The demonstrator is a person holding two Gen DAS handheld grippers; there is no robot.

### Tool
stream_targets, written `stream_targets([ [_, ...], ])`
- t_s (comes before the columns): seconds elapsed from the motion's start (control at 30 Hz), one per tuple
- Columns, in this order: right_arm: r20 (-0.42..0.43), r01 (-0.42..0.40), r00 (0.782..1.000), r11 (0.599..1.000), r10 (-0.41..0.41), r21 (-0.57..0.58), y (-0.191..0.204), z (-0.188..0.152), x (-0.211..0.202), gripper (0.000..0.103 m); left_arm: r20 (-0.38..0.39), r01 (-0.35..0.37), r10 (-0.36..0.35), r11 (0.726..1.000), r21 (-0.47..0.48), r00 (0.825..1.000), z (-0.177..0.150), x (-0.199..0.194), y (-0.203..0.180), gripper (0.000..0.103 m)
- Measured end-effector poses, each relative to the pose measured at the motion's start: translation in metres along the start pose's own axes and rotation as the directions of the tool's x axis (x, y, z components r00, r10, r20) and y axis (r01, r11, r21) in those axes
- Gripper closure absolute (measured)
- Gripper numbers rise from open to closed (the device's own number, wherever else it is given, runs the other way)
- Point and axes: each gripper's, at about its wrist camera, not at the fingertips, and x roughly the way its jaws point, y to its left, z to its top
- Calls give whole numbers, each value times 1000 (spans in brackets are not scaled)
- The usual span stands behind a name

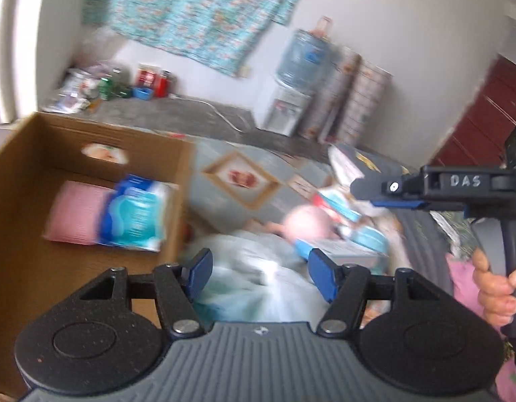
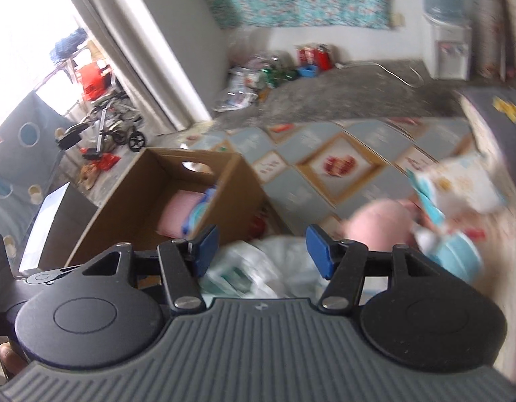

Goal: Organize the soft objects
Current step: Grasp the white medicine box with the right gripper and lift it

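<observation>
A brown cardboard box [image 1: 20, 268] stands open at the left; it also shows in the right wrist view [image 2: 137, 181]. Inside lie a pink folded cloth [image 1: 77, 212] and a blue-white soft pack [image 1: 134, 214]. My left gripper [image 1: 259, 276] is open and empty above a pale plastic-wrapped soft pack [image 1: 258, 288], just right of the box. My right gripper [image 2: 263, 254] is open and empty above the same white-green pack [image 2: 258, 271]. A pink round soft thing [image 2: 380, 224] and blue-white packs [image 2: 459, 258] lie to the right. The right gripper shows from the side in the left wrist view [image 1: 388, 192].
A patterned floor mat [image 2: 341, 164] lies under the things. A dark box [image 2: 499, 120] stands at the right. A water dispenser [image 1: 291, 100], bottles and bags [image 1: 117, 83] line the far wall. A stroller frame [image 2: 117, 124] stands by the curtain.
</observation>
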Motion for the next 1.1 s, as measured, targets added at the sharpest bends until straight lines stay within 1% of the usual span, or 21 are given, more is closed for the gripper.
stream_targets([
  [0.07,-14,24,1000,999,-23,49,-24,-12,-6,45,-21,24,-24,1000,5,999,-4,14,-16,39],
  [0.13,-25,38,999,995,-36,92,-46,-20,-8,46,-41,33,-32,999,20,999,-7,31,-31,40],
  [0.23,-37,47,998,987,-41,151,-71,-27,-6,45,-53,18,-14,997,71,999,-10,52,-49,42],
  [0.33,-58,28,998,968,-14,248,-96,-34,1,45,-71,9,-2,995,103,997,-7,71,-60,44],
  [0.43,-61,-27,997,939,51,343,-106,-39,12,45,-77,-40,46,996,79,996,6,88,-59,46],
  [0.5,-65,-46,995,923,77,382,-111,-46,17,46,-90,-82,86,996,42,992,17,100,-53,51],
  [0.53,-66,-53,994,914,87,403,-114,-50,21,45,-98,-93,95,995,20,991,24,106,-49,52],
  [0.6,-60,-62,993,889,100,453,-120,-57,29,46,-121,-101,99,995,-9,988,35,120,-46,54],
  [0.67,-46,-74,993,855,113,513,-128,-63,38,46,-162,-88,84,996,-15,983,45,137,-47,55],
  [0.77,-30,-93,990,799,138,595,-136,-72,52,45,-246,-50,49,999,0,968,52,167,-54,55],
  [0.83,-14,-108,989,772,149,626,-137,-77,58,45,-293,-35,31,999,-9,955,55,186,-55,55],
  [0.97,8,-114,990,746,143,656,-138,-83,71,45,-378,-40,20,998,-43,926,55,220,-52,56],
  [1.03,19,-111,991,734,133,670,-139,-86,76,47,-396,-45,25,998,-41,918,55,229,-51,56],
  [1.1,29,-115,991,723,130,681,-140,-89,82,50,-417,-45,22,998,-45,909,54,235,-52,57],
])
